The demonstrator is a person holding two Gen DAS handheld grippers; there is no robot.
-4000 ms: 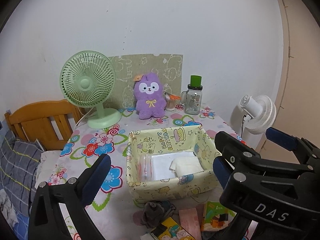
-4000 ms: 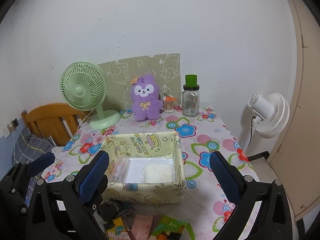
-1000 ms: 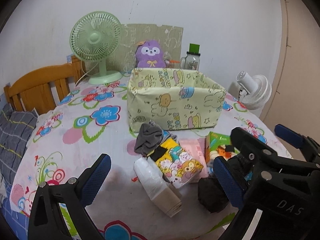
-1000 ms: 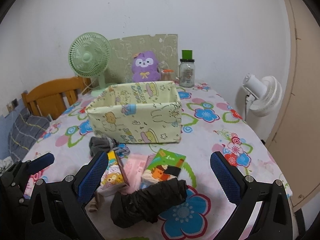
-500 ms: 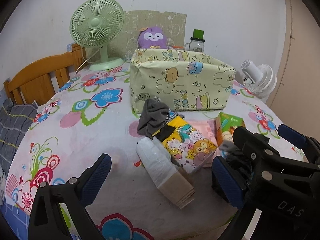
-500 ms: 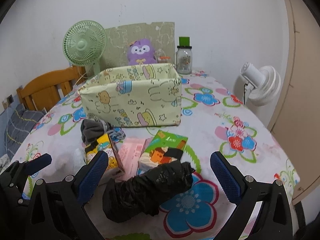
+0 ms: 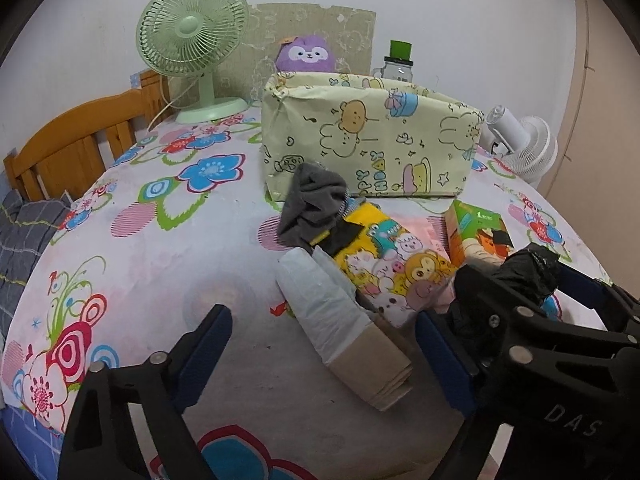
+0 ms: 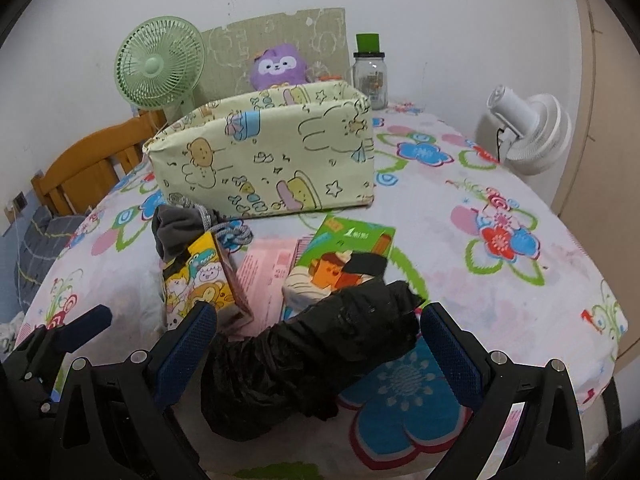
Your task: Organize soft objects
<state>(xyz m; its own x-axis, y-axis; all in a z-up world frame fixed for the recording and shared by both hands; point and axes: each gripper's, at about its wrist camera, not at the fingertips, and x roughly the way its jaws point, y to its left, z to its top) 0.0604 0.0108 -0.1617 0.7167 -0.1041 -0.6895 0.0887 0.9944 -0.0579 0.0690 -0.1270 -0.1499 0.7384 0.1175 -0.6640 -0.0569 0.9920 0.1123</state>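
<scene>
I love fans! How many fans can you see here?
2. The green fan stands on the table at the back left, beside the yellow storage box. The white fan stands off the table's right edge. Others could be out of view.

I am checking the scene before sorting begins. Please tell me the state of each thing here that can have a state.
Left gripper: open, jaws just closing a little, white roll between them, untouched.
Right gripper: open, black plastic roll between the jaws, not gripped.
Storage box: upright, open top.
White roll: lying flat.
Black plastic roll: lying, crumpled.
Grey pouch: bunched up.
Green fan: upright.
Glass jar: upright, lid on.
</scene>
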